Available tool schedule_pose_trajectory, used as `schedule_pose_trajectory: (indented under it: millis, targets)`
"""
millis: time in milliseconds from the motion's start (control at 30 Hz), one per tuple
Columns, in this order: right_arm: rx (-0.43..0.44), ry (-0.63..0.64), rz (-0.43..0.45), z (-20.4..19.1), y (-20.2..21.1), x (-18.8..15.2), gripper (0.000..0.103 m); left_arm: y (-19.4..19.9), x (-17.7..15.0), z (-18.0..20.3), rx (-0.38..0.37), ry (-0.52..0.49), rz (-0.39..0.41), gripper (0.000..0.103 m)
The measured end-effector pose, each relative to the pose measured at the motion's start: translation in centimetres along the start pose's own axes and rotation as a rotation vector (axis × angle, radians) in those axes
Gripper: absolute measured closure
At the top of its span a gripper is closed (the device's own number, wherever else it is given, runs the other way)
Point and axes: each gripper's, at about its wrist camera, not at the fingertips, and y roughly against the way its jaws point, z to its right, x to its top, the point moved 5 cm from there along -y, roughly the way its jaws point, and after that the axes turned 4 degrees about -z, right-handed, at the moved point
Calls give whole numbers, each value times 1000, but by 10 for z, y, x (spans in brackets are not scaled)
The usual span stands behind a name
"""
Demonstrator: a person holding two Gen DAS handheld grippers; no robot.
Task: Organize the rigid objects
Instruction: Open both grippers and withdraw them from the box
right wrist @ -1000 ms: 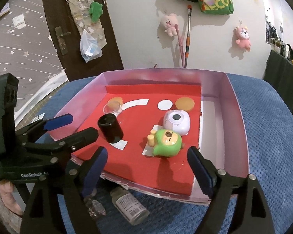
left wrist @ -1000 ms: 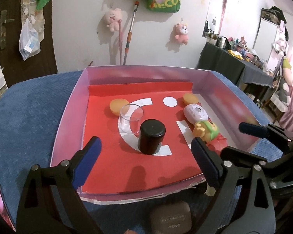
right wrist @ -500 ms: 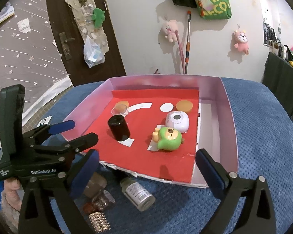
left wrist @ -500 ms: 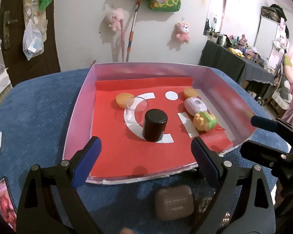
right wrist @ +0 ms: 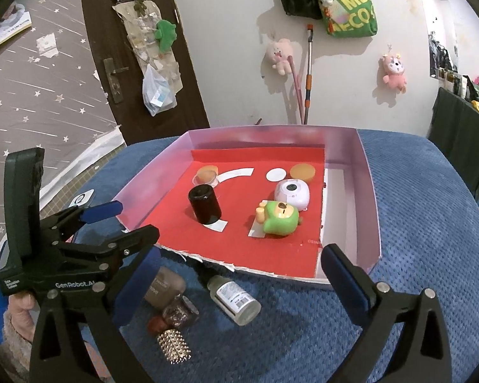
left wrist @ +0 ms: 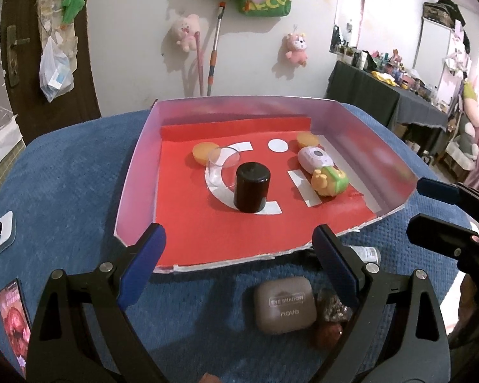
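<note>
— Start with what's nearest you. What have you got hold of?

— Nothing. My left gripper (left wrist: 239, 274) stands wide with only blue cloth between its fingers, and my right gripper (right wrist: 239, 279) is spread as far as it goes, also empty.

— And just past the fingertips?

— Loose things on the blue bedcover (right wrist: 415, 223), outside the box: a brown eyeshadow case (left wrist: 284, 305), a clear bottle (right wrist: 233, 296) lying on its side, a glittery little jar (right wrist: 179, 314) and a studded piece (right wrist: 174, 347). I'd say those are what is left.

— Then what's done?

— Farther on, inside the pink-walled box (left wrist: 134, 172), on its red floor: a black jar (left wrist: 251, 187) upright, a clear cup (left wrist: 223, 167) touching it behind, a green bear toy (right wrist: 279, 218) against a white gadget (right wrist: 292, 195), and two orange discs (left wrist: 204, 152) near the far wall. Roughly half placed, I judge.

— Room to work?

— The near edge of the box is torn and has no wall, so I can slide things in low. The front strip of red floor is bare, as is the pale strip down the right side. The side walls stand up, so I'd enter from the front.
</note>
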Motion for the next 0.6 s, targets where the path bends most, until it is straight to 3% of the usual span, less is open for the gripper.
schedule_pose_trajectory:
  millis: [600]
  targets:
    - [27,-8,-29,2,9,-30,0,2,-25,6,-24,-13,-52,9]
